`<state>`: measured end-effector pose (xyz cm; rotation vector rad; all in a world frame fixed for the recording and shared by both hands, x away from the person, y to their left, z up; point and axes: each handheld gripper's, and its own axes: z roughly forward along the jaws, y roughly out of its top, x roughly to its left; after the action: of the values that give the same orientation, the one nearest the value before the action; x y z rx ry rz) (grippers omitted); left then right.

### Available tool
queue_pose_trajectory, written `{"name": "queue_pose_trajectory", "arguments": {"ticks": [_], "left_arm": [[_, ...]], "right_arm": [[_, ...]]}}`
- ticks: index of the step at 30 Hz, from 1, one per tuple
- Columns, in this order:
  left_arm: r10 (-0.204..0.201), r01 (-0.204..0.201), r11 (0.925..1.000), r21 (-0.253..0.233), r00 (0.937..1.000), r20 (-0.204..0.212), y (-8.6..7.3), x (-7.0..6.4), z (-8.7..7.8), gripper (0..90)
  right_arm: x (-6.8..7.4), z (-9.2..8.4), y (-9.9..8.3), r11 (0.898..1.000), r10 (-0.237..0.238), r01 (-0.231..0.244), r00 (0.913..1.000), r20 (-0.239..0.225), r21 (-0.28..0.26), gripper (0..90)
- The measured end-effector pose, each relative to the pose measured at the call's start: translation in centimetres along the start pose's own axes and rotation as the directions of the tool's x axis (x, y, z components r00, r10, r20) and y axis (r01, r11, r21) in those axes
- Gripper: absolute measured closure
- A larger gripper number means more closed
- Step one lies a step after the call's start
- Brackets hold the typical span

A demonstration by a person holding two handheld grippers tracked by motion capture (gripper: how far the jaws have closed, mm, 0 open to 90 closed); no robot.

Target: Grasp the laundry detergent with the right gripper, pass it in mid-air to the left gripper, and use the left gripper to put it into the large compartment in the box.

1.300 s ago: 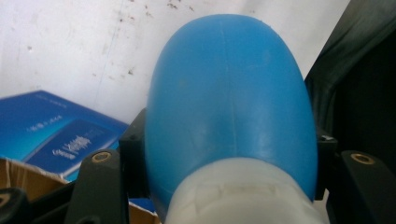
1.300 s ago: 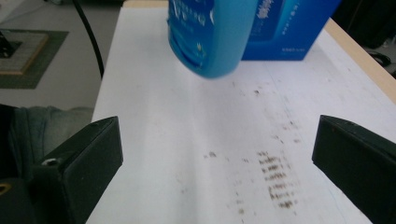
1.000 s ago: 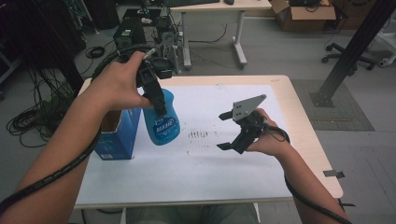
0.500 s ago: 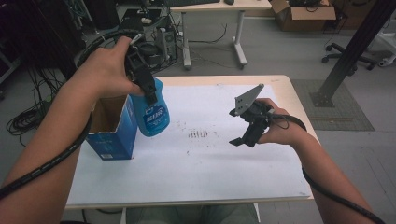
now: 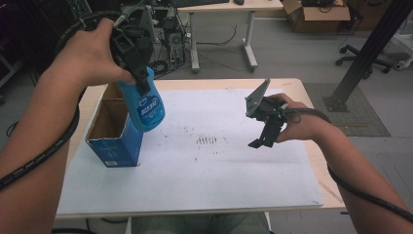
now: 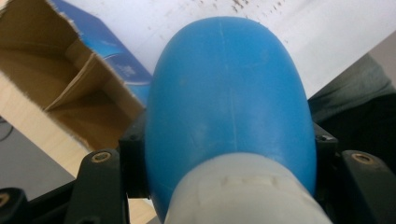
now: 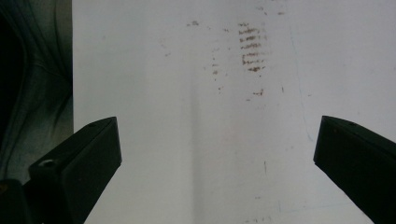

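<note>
A blue spray bottle (image 5: 148, 105) hangs in the air, gripped near its neck by my left gripper (image 5: 141, 80), which is shut on it. The bottle (image 6: 229, 98) sits between the two black jaws in the left gripper view, with its white collar nearest the camera. It hovers over the right edge of an open blue cardboard box (image 5: 114, 131) standing at the table's left. My right gripper (image 5: 263, 129) is held above the white sheet at the right, jaws spread wide with nothing between them (image 7: 217, 154).
A white sheet (image 5: 219, 170) with brown smudges (image 5: 209, 140) covers the wooden table (image 5: 292, 85). Beyond the table are a desk, cables and a black post on the floor. The person's lap shows at the near edge.
My left gripper has lifted the bottle and carried it left, from over the sheet to above the box's edge. The right gripper has risen slightly.
</note>
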<state>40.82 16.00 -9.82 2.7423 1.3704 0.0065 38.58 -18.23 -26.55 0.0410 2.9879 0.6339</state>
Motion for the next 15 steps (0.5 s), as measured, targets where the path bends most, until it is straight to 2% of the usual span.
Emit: {"name": "queue_pose_trajectory", "arguments": {"ticks": [2,3,5,10,11,12,15], "left_arm": [[-0.028,0.028,0.9996,-0.004,0.9996,0.0,-0.3,0.5,-0.6,38.1],[-0.063,0.063,0.998,-0.009,0.998,-0.001,-0.6,1.1,-1.2,38.1],[-0.075,0.075,0.9972,-0.008,0.9972,-0.002,-0.7,1.4,-1.5,38.1],[-0.164,0.164,0.986,-0.033,0.9865,-0.007,-1.5,2.7,-2.8,38.1],[-0.211,0.211,0.9767,-0.04,0.9774,-0.005,-1.8,3.3,-3.3,38.1],[-0.211,0.211,0.9767,-0.04,0.9774,-0.005,-1.8,3.3,-3.3,38.1],[-0.282,0.282,0.9576,-0.06,0.9593,-0.001,-2.5,4.1,-4.0,38.1]], "right_arm": [[0.0,0.0,-0.1,1.0,0.007,-0.007,1.0,-0.006,0.018,0.7],[0.0,0.0,-0.2,0.999,0.008,-0.008,0.9999,-0.012,0.038,0.7],[0.0,0.0,-0.2,0.999,0.012,-0.011,0.9998,-0.015,0.046,0.8],[-0.2,0.3,-0.5,0.997,0.021,-0.019,0.9993,-0.03,0.08,0.7],[-0.3,0.3,-0.4,0.996,0.02,-0.017,0.9993,-0.031,0.089,0.7],[-0.3,0.3,-0.4,0.996,0.02,-0.017,0.9993,-0.031,0.089,0.7],[-0.3,0.4,-0.4,0.994,0.021,-0.017,0.9991,-0.036,0.104,0.7]]}}
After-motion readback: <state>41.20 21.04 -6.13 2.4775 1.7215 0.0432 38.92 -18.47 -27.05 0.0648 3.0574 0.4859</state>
